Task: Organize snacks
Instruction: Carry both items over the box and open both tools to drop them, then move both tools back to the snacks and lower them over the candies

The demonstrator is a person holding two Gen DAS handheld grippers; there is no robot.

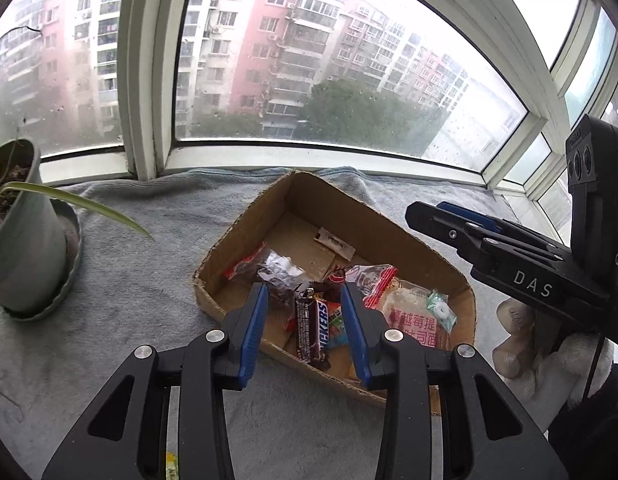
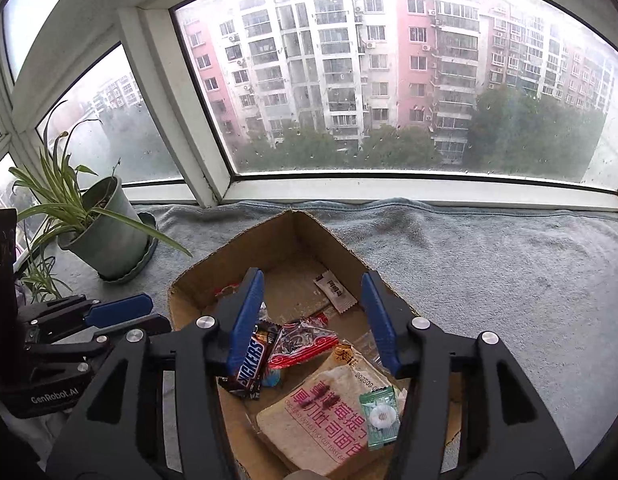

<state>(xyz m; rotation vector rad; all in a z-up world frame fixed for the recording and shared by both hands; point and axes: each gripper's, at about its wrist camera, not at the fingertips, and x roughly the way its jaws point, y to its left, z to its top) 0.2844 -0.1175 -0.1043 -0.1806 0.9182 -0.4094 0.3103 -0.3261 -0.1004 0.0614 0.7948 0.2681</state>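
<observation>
My left gripper (image 1: 303, 320) hangs spread wide over the cardboard box (image 1: 245, 224), its blue pads flanking the Snickers bar (image 1: 312, 330) among the other snacks but, as far as I can judge, not yet touching it. My right gripper (image 2: 313, 320) is likewise released, empty, above the toast packet (image 2: 321, 416). I should lower straight, centre the bar, then close gently, avoiding neighbouring wrappers.
</observation>
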